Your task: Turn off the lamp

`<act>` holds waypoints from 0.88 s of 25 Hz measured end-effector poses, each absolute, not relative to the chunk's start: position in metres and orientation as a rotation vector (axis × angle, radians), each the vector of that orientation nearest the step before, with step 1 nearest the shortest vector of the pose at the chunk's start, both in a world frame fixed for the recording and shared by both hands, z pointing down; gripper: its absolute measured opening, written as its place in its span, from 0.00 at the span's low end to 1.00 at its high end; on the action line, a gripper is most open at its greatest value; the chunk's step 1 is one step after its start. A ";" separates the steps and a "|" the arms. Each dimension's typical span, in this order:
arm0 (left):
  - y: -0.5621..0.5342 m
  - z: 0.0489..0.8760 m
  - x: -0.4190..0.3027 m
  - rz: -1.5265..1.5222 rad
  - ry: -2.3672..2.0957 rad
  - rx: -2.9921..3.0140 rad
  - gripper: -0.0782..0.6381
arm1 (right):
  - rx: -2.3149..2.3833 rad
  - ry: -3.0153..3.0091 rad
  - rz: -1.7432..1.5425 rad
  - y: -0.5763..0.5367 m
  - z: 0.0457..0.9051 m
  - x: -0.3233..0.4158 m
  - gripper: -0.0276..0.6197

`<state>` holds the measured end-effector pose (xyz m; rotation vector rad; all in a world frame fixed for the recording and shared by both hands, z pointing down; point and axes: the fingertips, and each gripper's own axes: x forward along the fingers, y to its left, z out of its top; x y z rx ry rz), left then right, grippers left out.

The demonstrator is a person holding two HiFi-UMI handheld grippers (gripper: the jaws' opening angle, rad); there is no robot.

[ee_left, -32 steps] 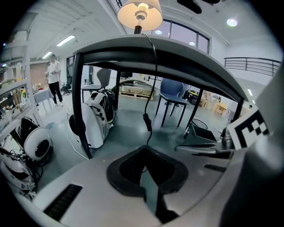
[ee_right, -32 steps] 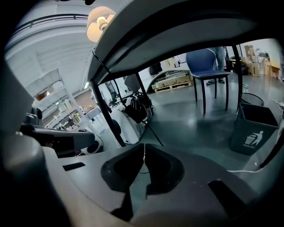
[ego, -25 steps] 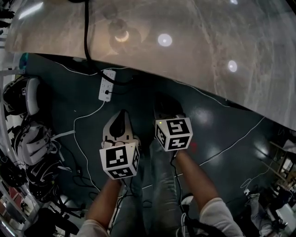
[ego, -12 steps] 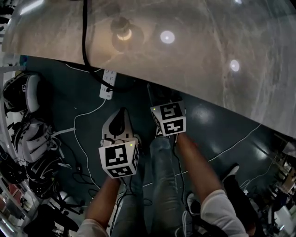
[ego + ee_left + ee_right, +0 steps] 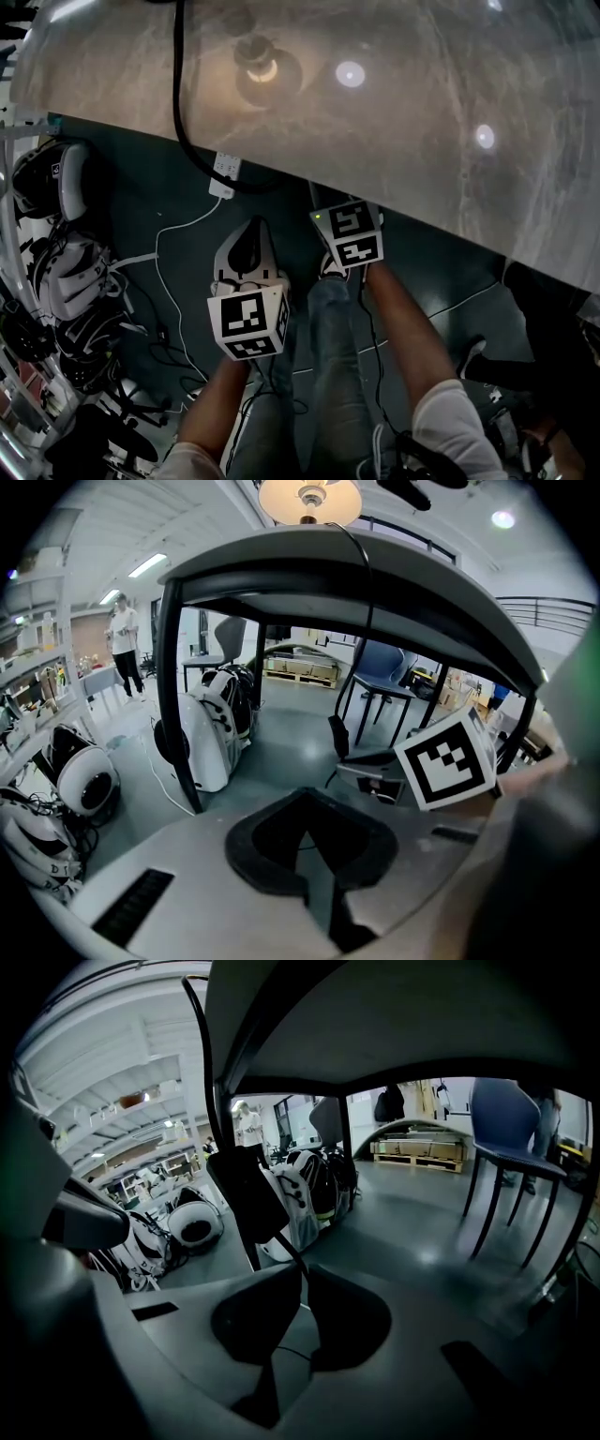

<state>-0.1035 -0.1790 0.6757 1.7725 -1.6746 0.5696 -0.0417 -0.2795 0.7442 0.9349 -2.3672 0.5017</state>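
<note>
The lamp (image 5: 258, 67) stands lit on the translucent table (image 5: 422, 103); in the left gripper view the lamp (image 5: 309, 497) glows through the tabletop. Its black cord (image 5: 180, 103) drops off the table edge towards a white power strip (image 5: 223, 173) on the floor. A flat black block (image 5: 247, 1194) hangs on the cord just ahead of my right gripper (image 5: 302, 1283), and the thin cord runs down to the tips; whether it is pinched I cannot tell. My right gripper (image 5: 330, 208) reaches under the table edge, jaws together. My left gripper (image 5: 250, 230) hovers over the floor, shut and empty.
White and black helmets (image 5: 56, 178) and tangled cables crowd the floor at the left. A black table leg (image 5: 173, 696) stands ahead on the left, a blue chair (image 5: 511, 1119) on the right. Someone stands far off (image 5: 122, 639). The holder's own legs (image 5: 337, 375) are below.
My right gripper has moved towards the table edge and rolled, its marker cube now partly under the rim. The left gripper has stayed in place.
</note>
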 end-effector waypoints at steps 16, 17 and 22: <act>-0.171 0.666 -0.100 0.575 -1.669 1.782 0.11 | 0.848 -2.412 0.360 -0.245 0.717 -0.017 0.06; -0.169 0.663 -0.098 0.574 -1.662 1.791 0.11 | 0.854 -2.409 0.357 -0.241 0.714 -0.013 0.06; -0.159 0.648 -0.089 0.556 -1.625 1.827 0.11 | 0.894 -2.404 0.357 -0.218 0.699 0.004 0.06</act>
